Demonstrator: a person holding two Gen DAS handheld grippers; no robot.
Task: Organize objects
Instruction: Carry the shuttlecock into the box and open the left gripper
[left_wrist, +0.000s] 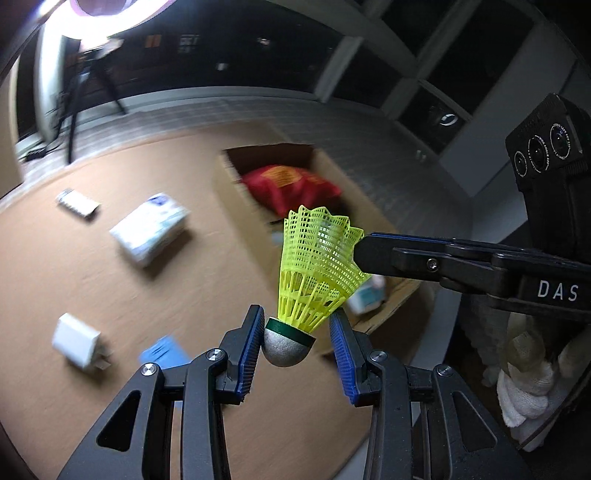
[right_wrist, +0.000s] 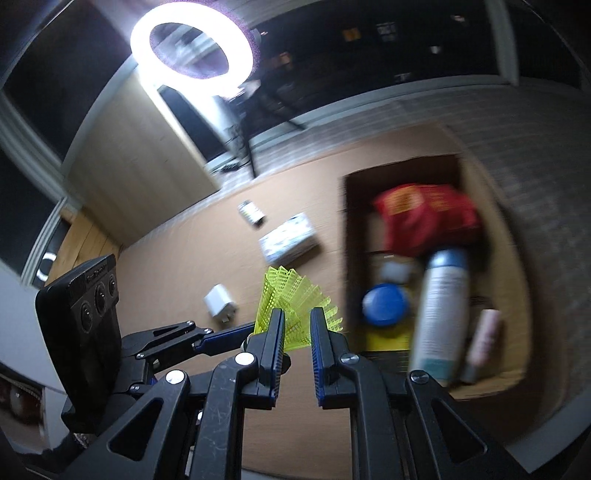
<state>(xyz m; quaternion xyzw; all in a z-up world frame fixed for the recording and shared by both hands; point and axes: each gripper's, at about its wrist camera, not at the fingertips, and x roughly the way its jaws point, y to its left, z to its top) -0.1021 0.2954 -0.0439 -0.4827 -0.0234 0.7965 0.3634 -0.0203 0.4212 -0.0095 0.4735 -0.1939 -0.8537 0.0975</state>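
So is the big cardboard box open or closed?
Open. The cardboard box has no lid over it, so you can see inside: a red bag, a spray can and a blue lid.

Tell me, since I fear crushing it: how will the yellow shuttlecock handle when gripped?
The shuttlecock probably weighs little. Its open mesh skirt looks flexible and may deform where the right hand-held gripper pinches it. The rounded cap at the left hand-held gripper could slip or pivot.

A spray can (right_wrist: 439, 314) and bag (right_wrist: 424, 218) lie in the cardboard box (right_wrist: 506, 295), right of the tissue pack (right_wrist: 288, 238).
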